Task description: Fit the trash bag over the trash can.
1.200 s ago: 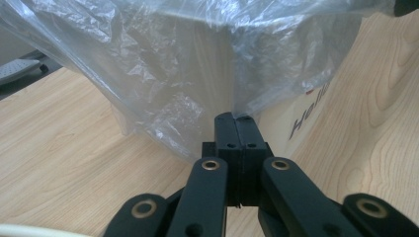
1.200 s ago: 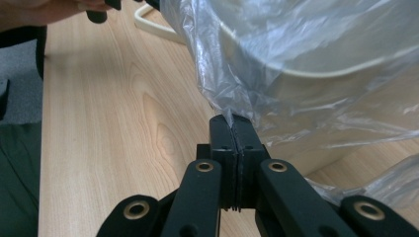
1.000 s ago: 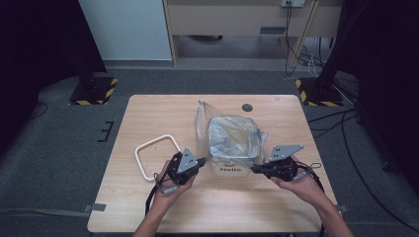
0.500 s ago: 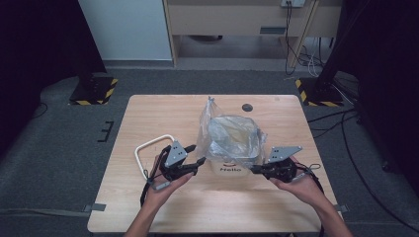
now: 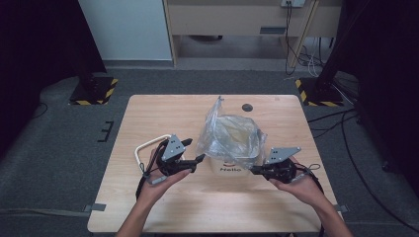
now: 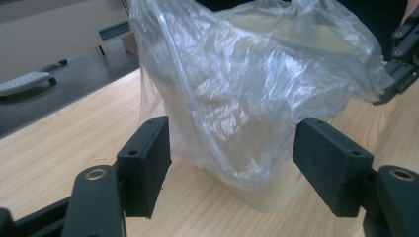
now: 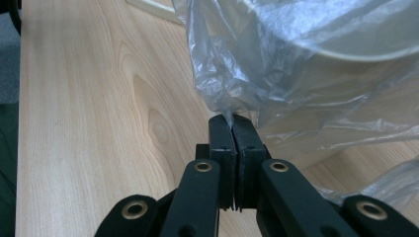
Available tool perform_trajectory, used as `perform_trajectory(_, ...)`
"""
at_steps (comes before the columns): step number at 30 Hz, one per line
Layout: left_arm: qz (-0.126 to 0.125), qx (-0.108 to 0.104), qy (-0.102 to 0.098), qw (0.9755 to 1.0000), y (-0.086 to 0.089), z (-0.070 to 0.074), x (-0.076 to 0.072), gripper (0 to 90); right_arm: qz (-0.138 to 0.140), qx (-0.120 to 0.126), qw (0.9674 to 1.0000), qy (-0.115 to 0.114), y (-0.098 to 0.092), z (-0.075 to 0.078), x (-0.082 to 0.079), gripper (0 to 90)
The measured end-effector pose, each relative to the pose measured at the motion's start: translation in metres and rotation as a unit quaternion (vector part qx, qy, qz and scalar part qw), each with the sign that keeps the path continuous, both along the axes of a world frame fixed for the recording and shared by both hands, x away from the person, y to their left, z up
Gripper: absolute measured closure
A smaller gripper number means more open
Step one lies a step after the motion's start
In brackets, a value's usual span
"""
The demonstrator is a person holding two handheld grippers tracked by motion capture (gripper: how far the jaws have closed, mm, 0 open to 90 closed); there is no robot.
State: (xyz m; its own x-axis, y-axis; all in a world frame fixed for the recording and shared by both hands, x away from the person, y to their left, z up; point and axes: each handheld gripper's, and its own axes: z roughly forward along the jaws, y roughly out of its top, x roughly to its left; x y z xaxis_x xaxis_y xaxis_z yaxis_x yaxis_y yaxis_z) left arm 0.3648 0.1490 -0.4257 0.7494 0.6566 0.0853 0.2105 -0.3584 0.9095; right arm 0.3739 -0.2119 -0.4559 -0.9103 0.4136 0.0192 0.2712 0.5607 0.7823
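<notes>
Bin: small pale bin (image 5: 232, 165) near the middle of the tabletop (image 5: 163, 113), with a printed word on its front.
Bag: clear plastic bag (image 5: 230, 136) draped in and over the bin, its far corner standing up in a peak above the rim.
Right tongs: the right tongs (image 7: 231, 123) are pinched tight on a fold of the bag's edge, low at the bin's right side.
Left tongs: the left tongs (image 6: 232, 153), just left of the bin, have just been opening; they stand wide, with nothing pressed between them, the bag hanging a little beyond.
White frame: a white wire frame (image 5: 148, 150) lies flat on the tabletop, left of the bin, under the left hand.
Risk, tearing: a hard pull by the right tongs could stretch or rip the thin film.
Risk, tipping: the bin looks light, so a sideways tug on one edge could drag or tip it.
Risk, slipping: with the left edge loose, the bag may slide down into the bin.
</notes>
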Motion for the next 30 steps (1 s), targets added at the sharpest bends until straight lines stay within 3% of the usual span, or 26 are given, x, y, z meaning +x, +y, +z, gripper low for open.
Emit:
perform_trajectory(6,-0.006,-0.005,0.000,1.0000,-0.002,0.012,-0.006,27.0,-0.003,-0.003,1.0000,0.000,0.000,-0.001,-0.001,88.7)
perform_trajectory(19,0.007,-0.002,0.025,0.9996,-0.032,0.024,0.034,21.7,0.002,-0.010,0.9999,-0.005,0.005,-0.003,-0.002,88.1)
perform_trajectory(22,0.020,0.005,0.029,0.9994,-0.036,0.023,0.044,21.2,0.003,-0.010,0.9999,-0.007,0.006,-0.002,-0.002,88.1)
perform_trajectory(30,0.051,-0.003,0.027,0.9983,-0.043,0.023,0.059,18.9,0.004,-0.008,0.9999,-0.007,0.006,-0.003,-0.002,88.0)
